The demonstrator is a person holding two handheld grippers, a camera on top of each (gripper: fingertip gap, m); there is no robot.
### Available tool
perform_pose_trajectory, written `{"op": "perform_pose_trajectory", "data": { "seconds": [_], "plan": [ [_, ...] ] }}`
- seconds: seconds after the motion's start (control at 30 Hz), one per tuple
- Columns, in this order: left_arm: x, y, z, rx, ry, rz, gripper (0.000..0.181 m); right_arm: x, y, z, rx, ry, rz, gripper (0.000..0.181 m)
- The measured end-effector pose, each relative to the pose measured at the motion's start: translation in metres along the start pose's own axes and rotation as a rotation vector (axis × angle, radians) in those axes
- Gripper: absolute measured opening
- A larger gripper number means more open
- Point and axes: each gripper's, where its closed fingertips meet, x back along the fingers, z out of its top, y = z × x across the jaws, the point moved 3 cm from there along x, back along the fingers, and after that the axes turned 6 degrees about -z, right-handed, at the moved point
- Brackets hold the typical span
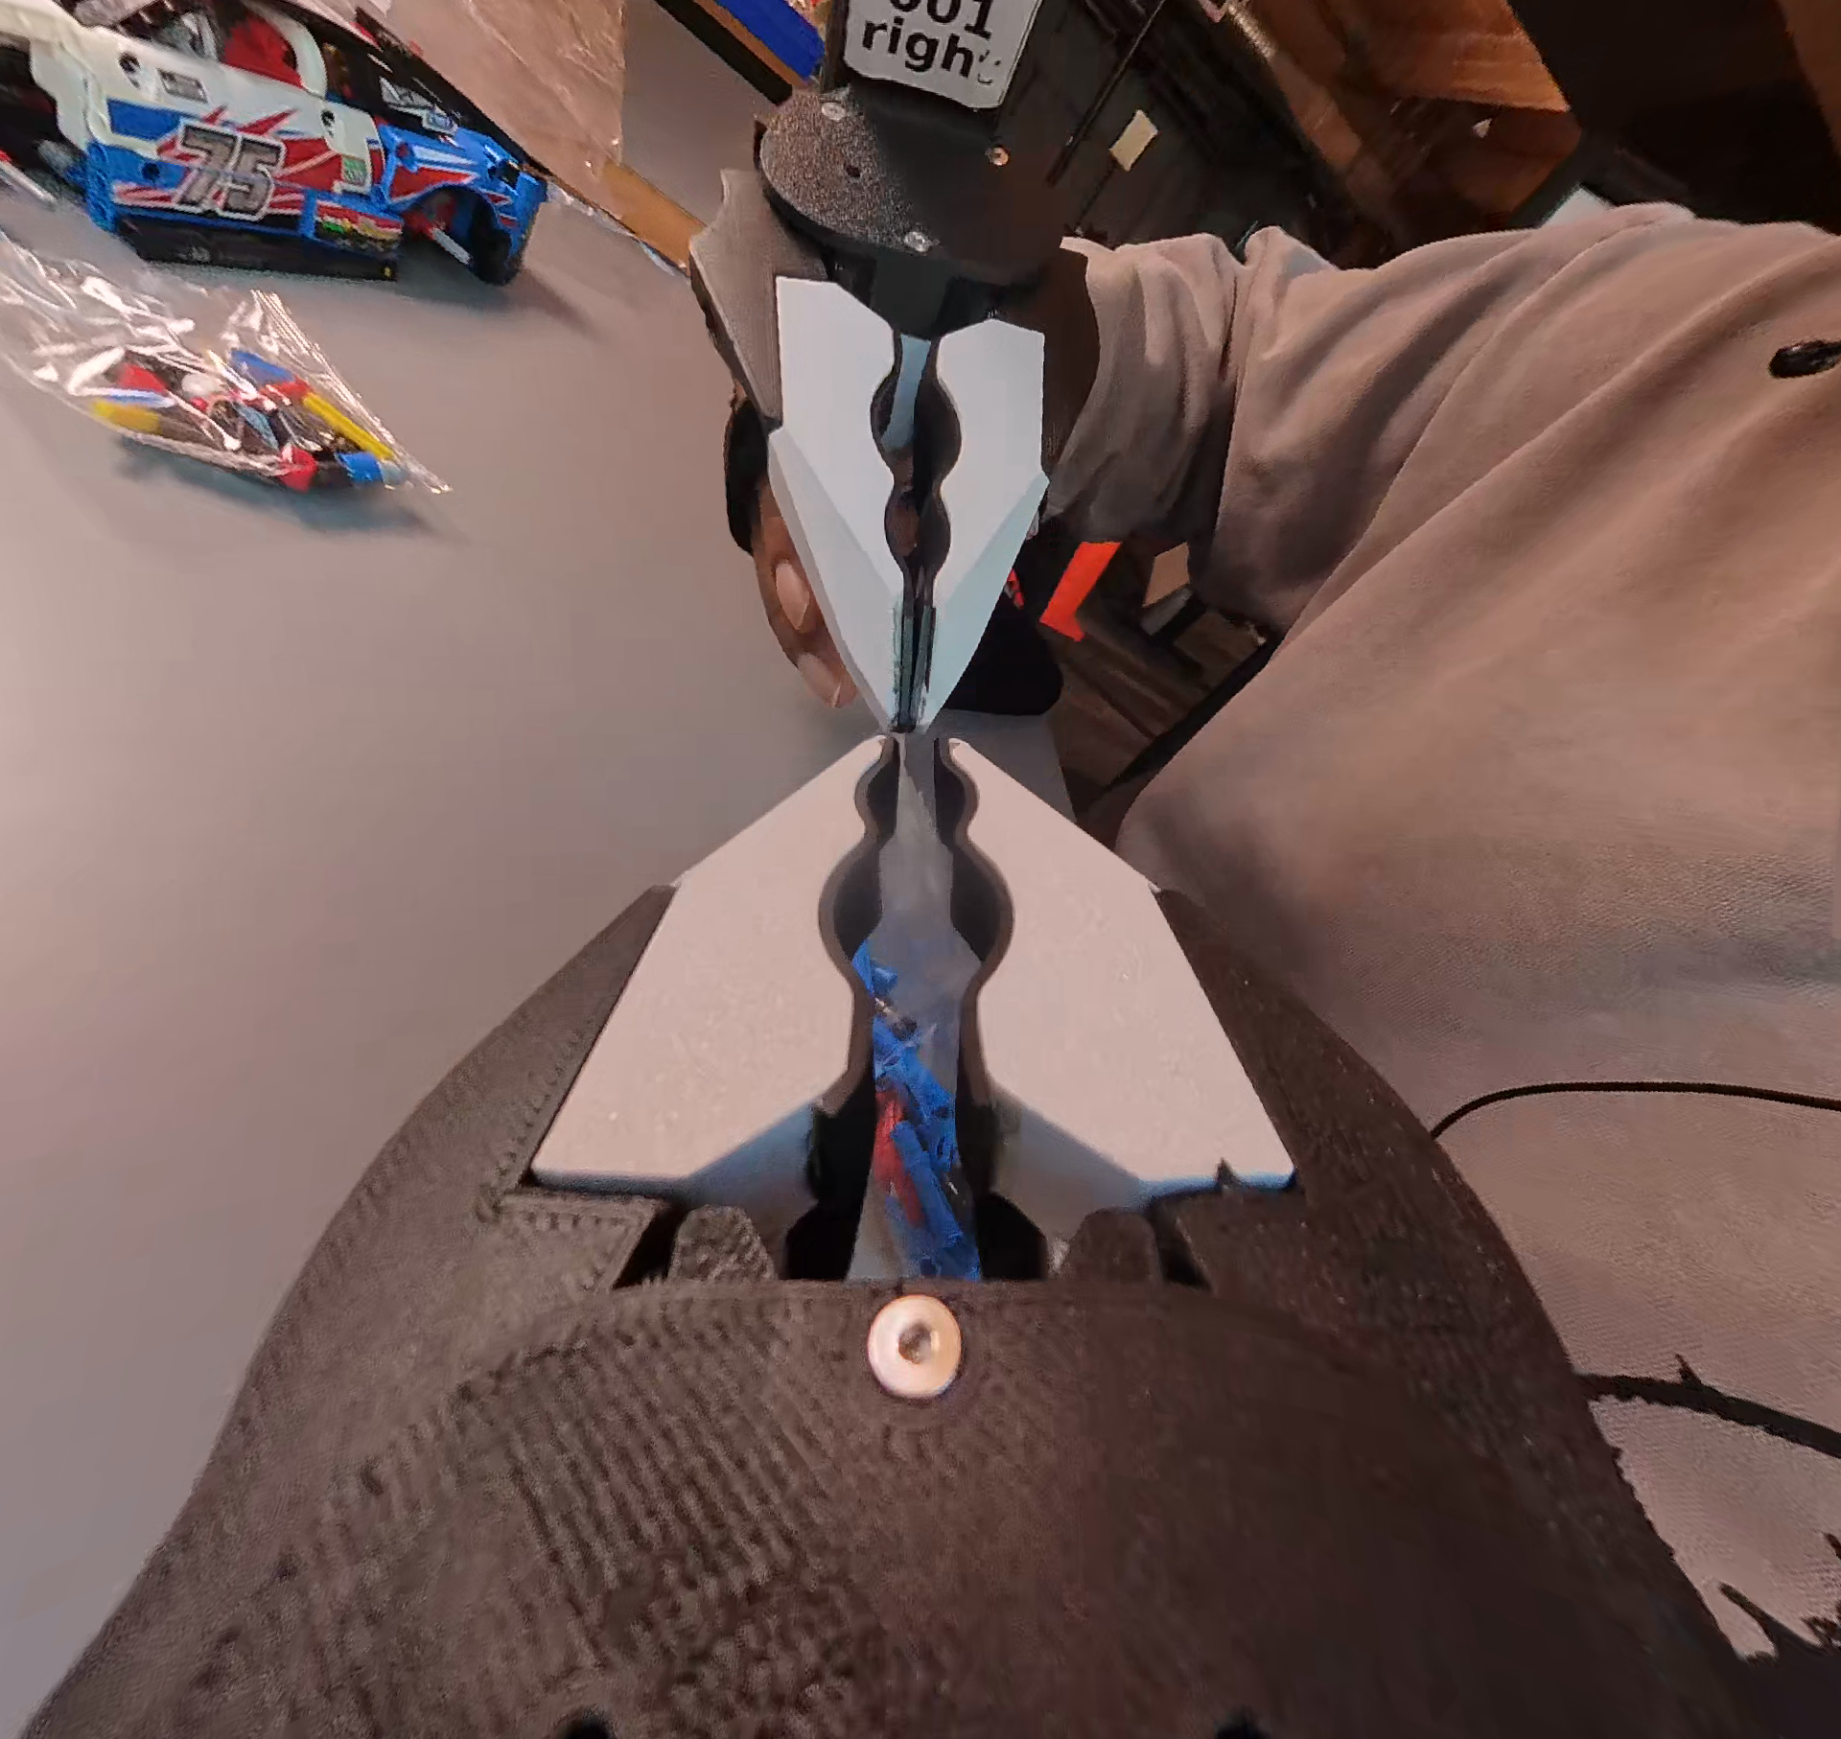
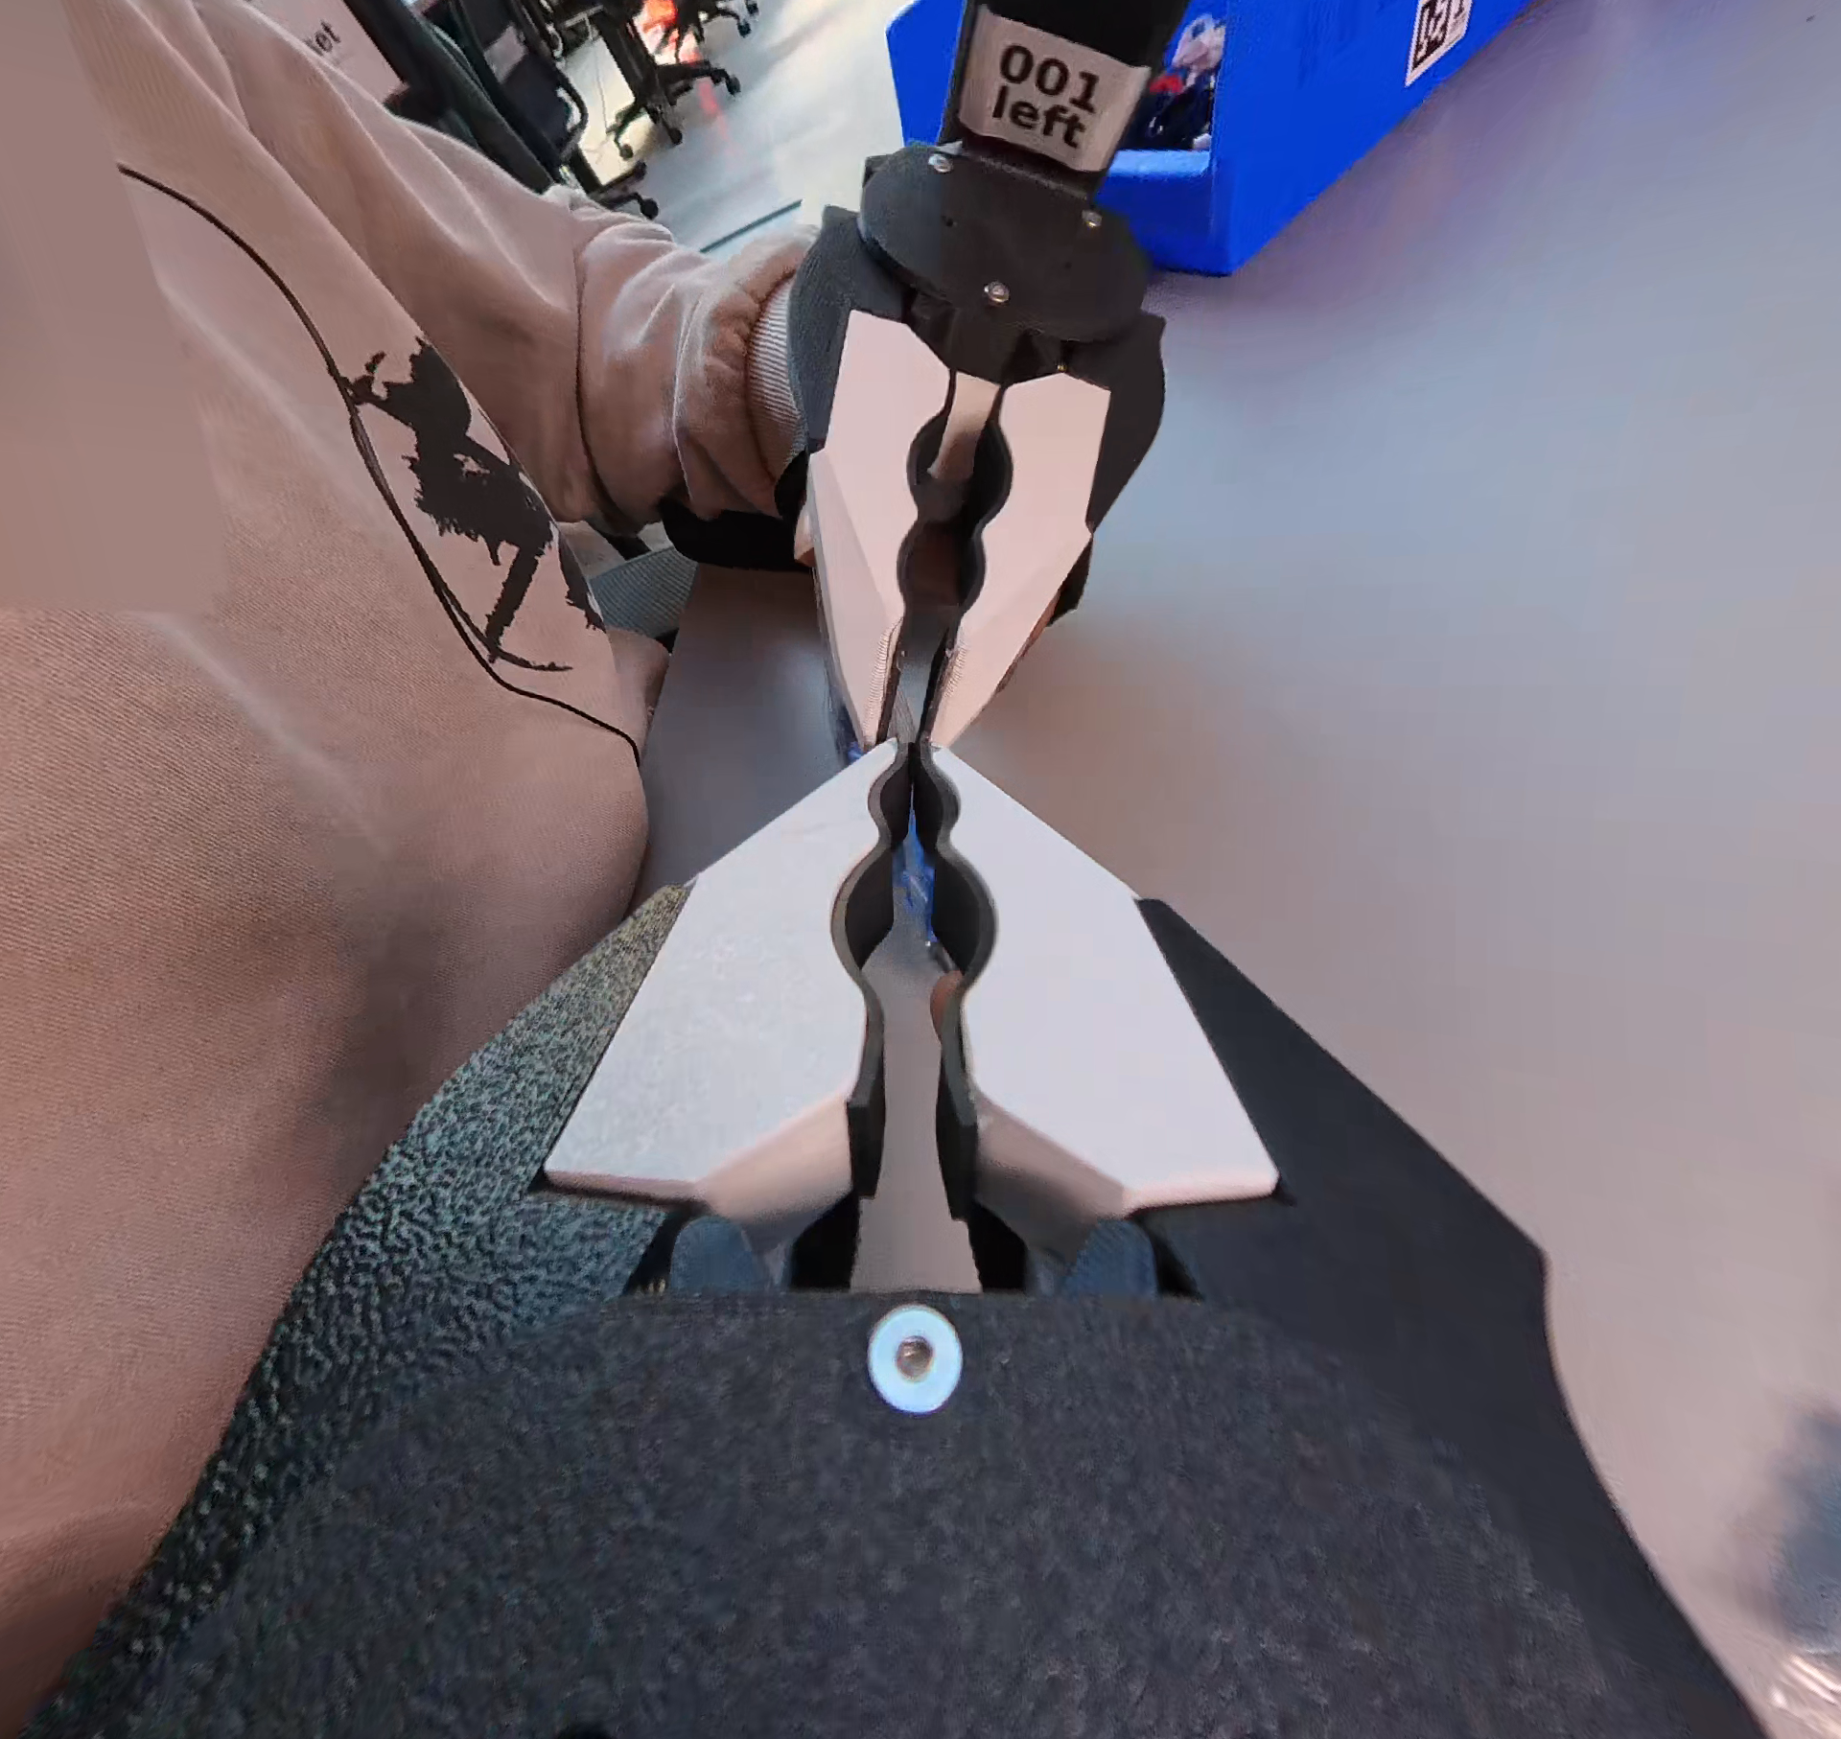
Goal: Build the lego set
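Grey table (image 1: 299, 795): lego car (image 1: 269, 157) far left, blue/white/red body; parts bag (image 1: 239, 406) just in front of it. Left gripper (image 1: 909, 745) and right gripper (image 2: 912, 750) meet tip to tip, both clamped on clear bag (image 1: 917, 1123) of blue pins. Blue bin (image 2: 1345, 78) far right; office chairs behind.

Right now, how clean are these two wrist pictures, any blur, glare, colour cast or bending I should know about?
Left wrist view: sharp on the left gripper and right gripper, fisheye bending at the edges, glare on the parts bag, the model car slightly soft. Right wrist view: a pinkish cast on the table, a blurred dark smudge at the lower right, the blue bin stretched by the lens.
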Motion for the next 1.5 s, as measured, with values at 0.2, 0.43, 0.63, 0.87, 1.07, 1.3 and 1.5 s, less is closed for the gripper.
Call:
{"op": "perform_pose_trajectory", "data": {
  "seconds": [0.2,0.43,0.63,0.87,1.07,1.3,1.5],
  "plan": [
    [-0.001,0.004,0.004,-0.083,-0.010,0.076,0.000,0.001,-0.004,-0.001,-0.016,0.003,-0.026,0.000],
    [-0.005,0.017,0.001,-0.294,-0.117,0.167,0.000,0.001,-0.013,-0.002,-0.137,-0.024,-0.038,0.000],
    [-0.012,0.032,-0.007,-0.629,-0.223,0.270,0.000,0.000,-0.022,-0.012,-0.640,0.029,0.149,0.000],
    [-0.019,0.047,-0.006,-0.699,-0.217,0.186,0.000,-0.006,-0.004,-0.036,-0.806,0.066,0.073,0.000],
    [-0.004,0.044,0.007,-0.579,-0.103,0.143,0.000,0.000,0.010,-0.030,-0.797,0.111,0.027,0.000],
    [0.013,0.026,0.018,-0.448,-0.021,0.217,0.000,0.005,0.005,-0.020,-0.750,0.157,0.048,0.000],
    [0.011,0.009,0.015,-0.329,-0.013,0.249,0.004,0.005,0.001,-0.019,-0.699,0.159,0.041,0.000]
  ]
}}
